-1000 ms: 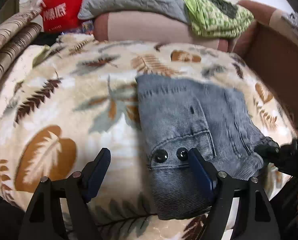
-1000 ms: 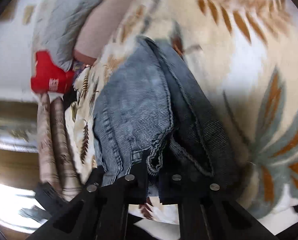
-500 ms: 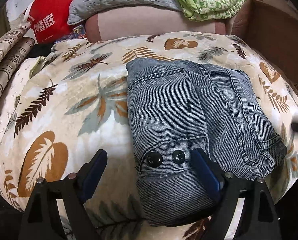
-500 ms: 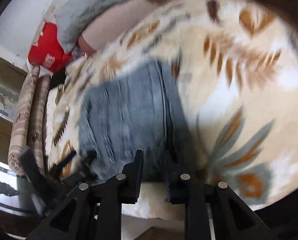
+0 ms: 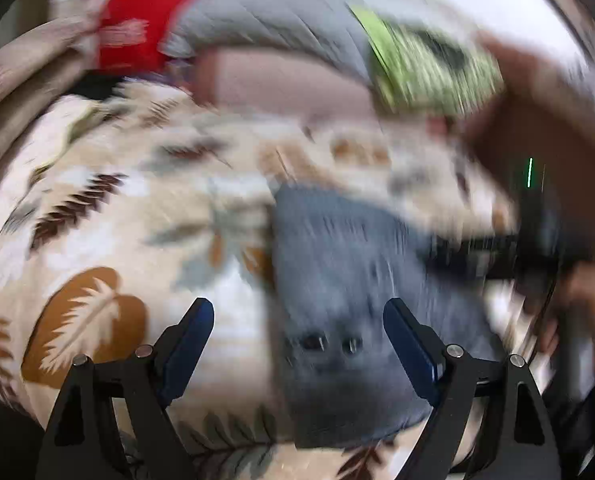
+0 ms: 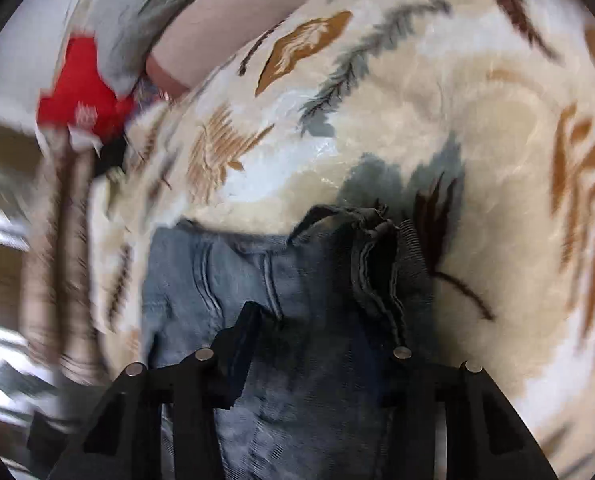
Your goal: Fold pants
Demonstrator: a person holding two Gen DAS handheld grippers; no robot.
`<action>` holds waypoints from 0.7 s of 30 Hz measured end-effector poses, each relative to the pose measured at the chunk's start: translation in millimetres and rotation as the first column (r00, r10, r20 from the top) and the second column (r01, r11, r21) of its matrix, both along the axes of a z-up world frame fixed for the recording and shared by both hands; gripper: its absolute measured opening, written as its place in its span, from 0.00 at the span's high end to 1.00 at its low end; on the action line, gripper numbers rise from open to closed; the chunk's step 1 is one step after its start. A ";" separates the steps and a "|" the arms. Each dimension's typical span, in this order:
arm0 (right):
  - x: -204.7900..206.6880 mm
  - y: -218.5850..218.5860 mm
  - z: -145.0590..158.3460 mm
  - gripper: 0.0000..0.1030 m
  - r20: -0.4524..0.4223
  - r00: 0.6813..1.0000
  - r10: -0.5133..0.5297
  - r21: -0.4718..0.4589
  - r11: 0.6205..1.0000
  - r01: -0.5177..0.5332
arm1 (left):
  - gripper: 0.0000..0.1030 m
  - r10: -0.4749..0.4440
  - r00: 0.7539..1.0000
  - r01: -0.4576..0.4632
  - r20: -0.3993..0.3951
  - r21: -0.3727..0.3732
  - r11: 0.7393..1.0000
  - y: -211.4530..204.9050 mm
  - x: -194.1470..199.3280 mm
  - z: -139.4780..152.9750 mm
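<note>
A: Left wrist view is blurred, but the pants (image 5: 349, 300) are readable: a folded bundle of blue-grey denim lying on the leaf-print blanket (image 5: 109, 208) of the bed, two dark buttons facing the camera. The left gripper (image 5: 297, 344) hovers over the near end, fingers (image 5: 191, 340) spread wide with nothing between them.

B: And the right gripper (image 6: 321, 344)?

A: From its own camera its jaws have just been opening. They straddle the denim, one finger (image 6: 245, 344) in front of the cloth, yet I see no pad pressing on it, so I read it as released. The hem and seam edges bunch up just beyond it.

B: How would that bundle handle?

A: I would judge it soft but fairly heavy for cloth: stacked denim layers hold a crease, sag when lifted from one point, and are not slippery or fragile. The blanket under it is plush, so the layers may drag rather than slide.

B: Where to grip?

A: Probably at the thick edges, the buttoned waistband end or the hem stack, pinching all layers together.
</note>
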State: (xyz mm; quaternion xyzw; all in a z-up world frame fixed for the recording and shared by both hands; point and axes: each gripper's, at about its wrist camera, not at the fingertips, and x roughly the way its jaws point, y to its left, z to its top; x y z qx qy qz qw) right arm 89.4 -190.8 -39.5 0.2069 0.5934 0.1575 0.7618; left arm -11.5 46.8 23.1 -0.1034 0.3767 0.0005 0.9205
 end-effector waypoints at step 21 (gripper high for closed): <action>99.3 228.9 17.9 0.36 -0.315 0.762 0.566 -0.471 0.604 -0.643 | 0.13 -0.088 0.976 0.090 -0.199 0.000 0.996 -12.2 18.7 -61.5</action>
